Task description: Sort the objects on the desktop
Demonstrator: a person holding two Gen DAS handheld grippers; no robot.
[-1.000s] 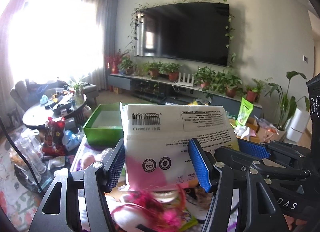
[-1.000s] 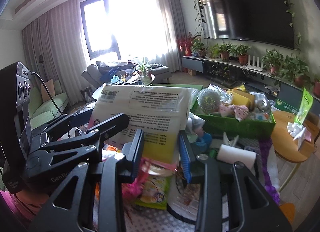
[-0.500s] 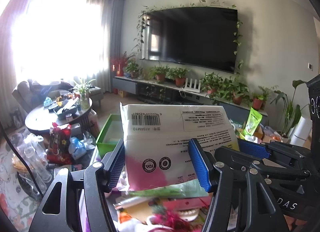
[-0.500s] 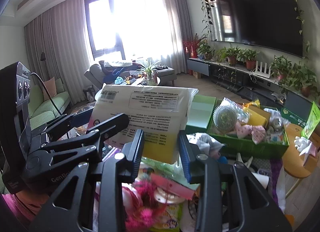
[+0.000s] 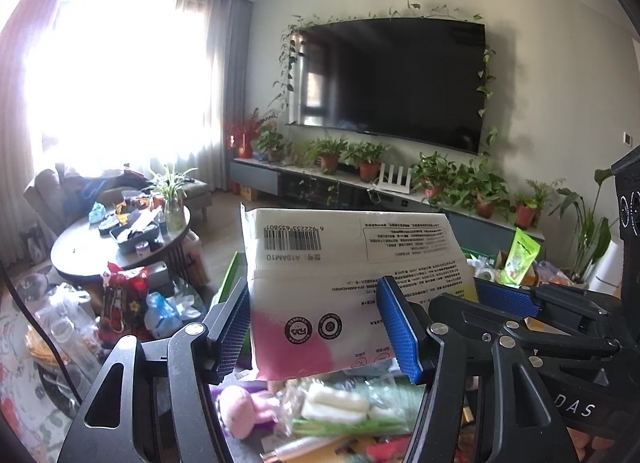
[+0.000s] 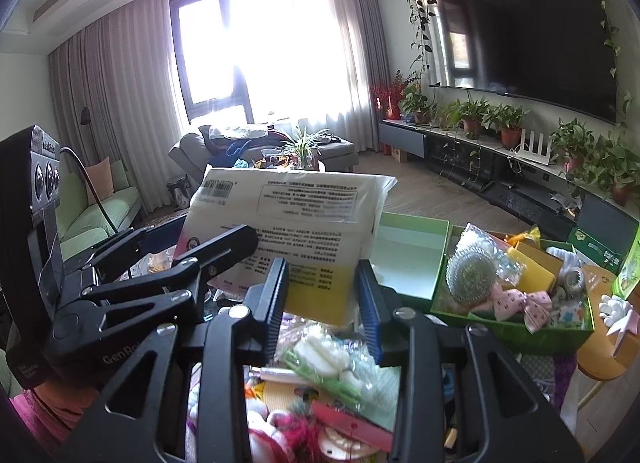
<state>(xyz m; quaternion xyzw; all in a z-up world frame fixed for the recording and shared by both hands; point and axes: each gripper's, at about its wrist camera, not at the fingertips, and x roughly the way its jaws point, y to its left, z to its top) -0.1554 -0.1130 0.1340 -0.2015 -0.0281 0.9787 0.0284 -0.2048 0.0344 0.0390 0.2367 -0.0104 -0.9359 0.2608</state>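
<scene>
Both grippers hold one white tissue pack (image 5: 340, 287) with a barcode, printed text and pink and yellow corners. My left gripper (image 5: 316, 327) is shut on its pink end, blue pads pressed to both sides. My right gripper (image 6: 322, 295) is shut on the yellow end of the pack (image 6: 296, 231). The pack hangs in the air above a heap of loose items (image 6: 332, 367). The left gripper's body (image 6: 120, 287) shows at the left of the right wrist view, and the right gripper's body (image 5: 540, 327) at the right of the left wrist view.
An empty green box (image 6: 412, 251) stands beyond the pack. Right of it a second green box (image 6: 520, 327) holds a steel scourer, yellow sponges and bows. A pink plush (image 5: 244, 407) lies below. A round coffee table (image 5: 120, 235) with clutter stands at the left; a small wooden table (image 6: 600, 363) at the right.
Both grippers have risen and travelled with the pack held between them. The heap on the table has slid down the frames, and the green boxes now sit lower and closer.
</scene>
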